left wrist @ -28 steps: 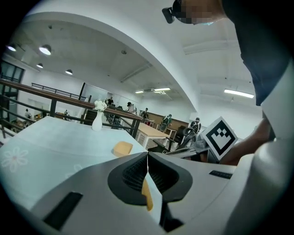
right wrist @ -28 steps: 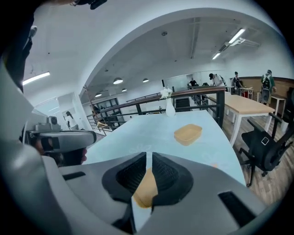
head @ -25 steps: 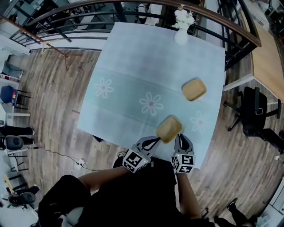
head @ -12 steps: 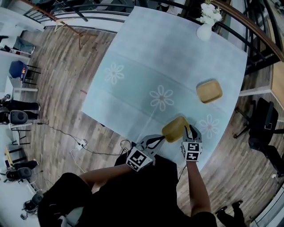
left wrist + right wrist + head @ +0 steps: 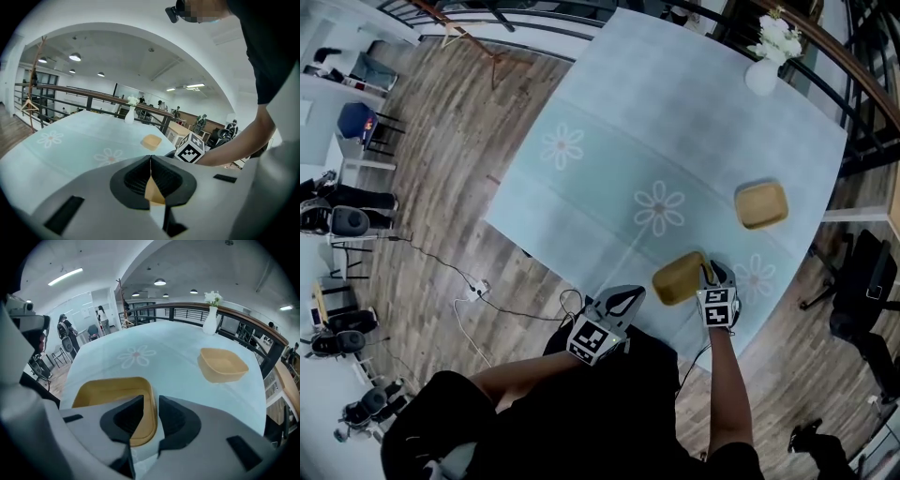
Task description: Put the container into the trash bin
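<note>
Two tan containers sit on the pale blue flowered tablecloth (image 5: 675, 122). The near container (image 5: 678, 278) (image 5: 110, 394) lies close to the table's front edge. My right gripper (image 5: 709, 274) (image 5: 151, 411) is shut on its right rim, one jaw inside the wall and one outside. The left gripper (image 5: 628, 295) (image 5: 150, 161) is shut and empty, a short way left of that container and not touching it. The second container (image 5: 761, 204) (image 5: 222, 364) (image 5: 152, 141) rests farther back on the right. No trash bin shows in any view.
A white vase of flowers (image 5: 764, 70) (image 5: 211, 315) stands at the table's far corner, by a dark railing (image 5: 825, 56). A black office chair (image 5: 862, 291) is on the wood floor to the right. Cables (image 5: 478, 286) lie on the floor to the left.
The left gripper's tips, which touched the near container's left edge, now sit apart from it. The right gripper stays at the rim. The head view has swung left.
</note>
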Demonstrator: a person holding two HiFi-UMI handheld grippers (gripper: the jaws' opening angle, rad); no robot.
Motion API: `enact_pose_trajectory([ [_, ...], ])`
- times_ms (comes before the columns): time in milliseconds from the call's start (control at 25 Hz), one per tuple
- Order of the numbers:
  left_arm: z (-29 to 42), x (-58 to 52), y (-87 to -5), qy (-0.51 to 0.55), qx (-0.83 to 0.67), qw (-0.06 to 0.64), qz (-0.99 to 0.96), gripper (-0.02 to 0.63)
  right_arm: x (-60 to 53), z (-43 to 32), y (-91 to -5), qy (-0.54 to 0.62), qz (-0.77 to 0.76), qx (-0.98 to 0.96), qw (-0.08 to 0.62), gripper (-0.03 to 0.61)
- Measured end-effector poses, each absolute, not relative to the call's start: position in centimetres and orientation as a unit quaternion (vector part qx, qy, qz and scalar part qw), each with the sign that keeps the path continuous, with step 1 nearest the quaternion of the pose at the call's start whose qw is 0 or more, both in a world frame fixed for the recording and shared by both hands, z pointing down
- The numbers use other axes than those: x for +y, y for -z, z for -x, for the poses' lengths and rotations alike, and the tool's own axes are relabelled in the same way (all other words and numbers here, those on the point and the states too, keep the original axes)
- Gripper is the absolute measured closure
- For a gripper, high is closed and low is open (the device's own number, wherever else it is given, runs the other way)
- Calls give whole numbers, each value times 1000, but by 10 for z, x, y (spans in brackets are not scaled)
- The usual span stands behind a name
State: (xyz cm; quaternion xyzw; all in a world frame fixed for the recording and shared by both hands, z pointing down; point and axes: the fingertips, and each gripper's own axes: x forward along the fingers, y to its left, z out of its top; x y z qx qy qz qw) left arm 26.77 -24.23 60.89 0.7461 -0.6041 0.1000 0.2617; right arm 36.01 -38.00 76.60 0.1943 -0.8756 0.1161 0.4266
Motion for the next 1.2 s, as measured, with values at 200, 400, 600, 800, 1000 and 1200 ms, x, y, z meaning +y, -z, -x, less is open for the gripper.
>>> enact_pose_trajectory([
  [200, -260, -233, -613, -98, -628, 269, -724, 598, -379, -361, -777, -122, -186, -868, 443, 495],
  [400, -247, -217, -601, -96, -655, 259, -704, 598, -380, -360, -771, -137, -195, -869, 433, 531],
  [600, -228, -194, -600, -88, -670, 258, -691, 598, -364, -350, -751, -164, -212, -875, 402, 535],
  [800, -215, -173, -597, -74, -674, 255, -689, 598, -340, -330, -726, -183, -221, -882, 373, 535],
  [1000, -183, -142, -587, -54, -687, 244, -683, 598, -304, -298, -707, -205, -228, -884, 353, 535],
  [1200, -136, -101, -580, -32, -707, 239, -665, 598, -258, -254, -691, -213, -226, -886, 345, 535],
])
